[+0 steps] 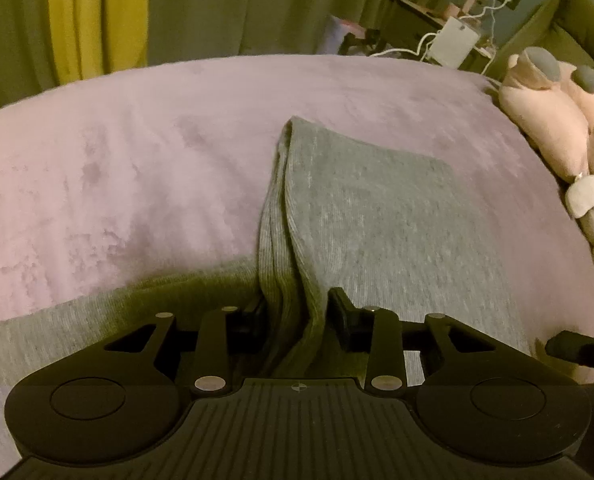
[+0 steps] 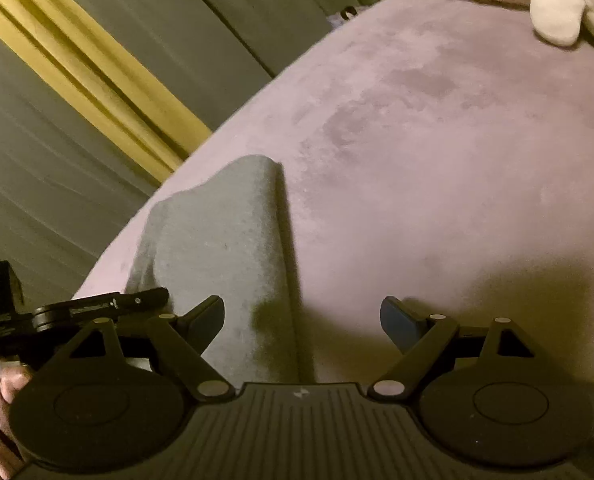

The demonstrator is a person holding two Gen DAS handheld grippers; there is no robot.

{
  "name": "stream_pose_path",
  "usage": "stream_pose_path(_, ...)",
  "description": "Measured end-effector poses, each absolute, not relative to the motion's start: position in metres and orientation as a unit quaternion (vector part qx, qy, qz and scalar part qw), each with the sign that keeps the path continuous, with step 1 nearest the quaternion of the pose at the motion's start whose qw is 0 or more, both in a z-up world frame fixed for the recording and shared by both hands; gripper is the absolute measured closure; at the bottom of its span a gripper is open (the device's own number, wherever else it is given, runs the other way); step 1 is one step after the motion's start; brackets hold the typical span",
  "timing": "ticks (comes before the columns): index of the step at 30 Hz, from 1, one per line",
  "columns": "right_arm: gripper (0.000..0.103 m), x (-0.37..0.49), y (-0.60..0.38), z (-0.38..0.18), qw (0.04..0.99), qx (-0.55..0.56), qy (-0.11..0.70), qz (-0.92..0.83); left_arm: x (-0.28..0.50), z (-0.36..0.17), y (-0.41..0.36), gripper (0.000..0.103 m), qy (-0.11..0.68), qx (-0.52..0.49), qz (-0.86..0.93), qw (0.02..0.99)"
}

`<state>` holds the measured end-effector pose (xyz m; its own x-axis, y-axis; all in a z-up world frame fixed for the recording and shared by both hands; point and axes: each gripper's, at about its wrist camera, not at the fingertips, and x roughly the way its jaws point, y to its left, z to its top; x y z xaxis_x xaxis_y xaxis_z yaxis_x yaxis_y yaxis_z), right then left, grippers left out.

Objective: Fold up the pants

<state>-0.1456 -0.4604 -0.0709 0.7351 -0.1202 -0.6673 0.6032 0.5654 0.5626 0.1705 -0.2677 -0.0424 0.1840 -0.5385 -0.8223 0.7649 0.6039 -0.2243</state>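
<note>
Here the left gripper [image 1: 297,312] pinches a raised ridge of the grey pants [image 1: 361,216], its jaws closed onto the bunched layers, likely to lift that edge for another fold. The right gripper [image 2: 302,320] hangs just above with jaws wide apart, holding nothing. The pants lie partly folded on the bed's pink blanket [image 1: 117,160]: a soft ribbed knit on a plush nap. Stuffed toys [image 1: 553,120] sit at the bed's far right, well apart.
</note>
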Motion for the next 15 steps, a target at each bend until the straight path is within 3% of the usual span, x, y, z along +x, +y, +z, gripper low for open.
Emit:
stream_pose_path(6, 0.017, -0.145, -0.462, -0.073, 0.831, 0.415, 0.299, -0.218, 0.161, -0.035, -0.269, 0.083, 0.454, 0.132, -0.433, 0.768)
stream_pose_path(15, 0.017, -0.142, -0.458, -0.070, 0.836, 0.399, 0.303, -0.225, 0.139, 0.026, -0.249, 0.085, 0.409, 0.069, -0.443, 0.794)
